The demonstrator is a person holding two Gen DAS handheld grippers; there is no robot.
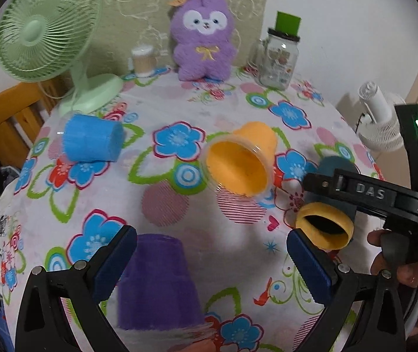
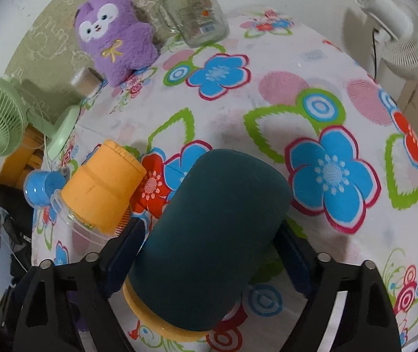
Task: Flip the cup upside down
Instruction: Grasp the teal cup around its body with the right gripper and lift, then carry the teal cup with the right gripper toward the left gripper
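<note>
Right now the right hand-held gripper is pinching the dark green cup around its middle, with one finger on each side. The cup is tipped over, its yellow rim facing back and its bottom pointing away, and it looks to be just above the flowery tabletop. To do this step well, I think the wrist should turn slowly until the yellow rim faces down, then lower the cup flat and only then let go, so it does not roll. It should also stay clear of the orange cup lying just beside it. The left hand-held gripper is spread wide and holds nothing; a purple cup sits upside down under it. A blue cup lies on its side farther off. The letters "DAS" can be read on the right gripper's black frame.
</note>
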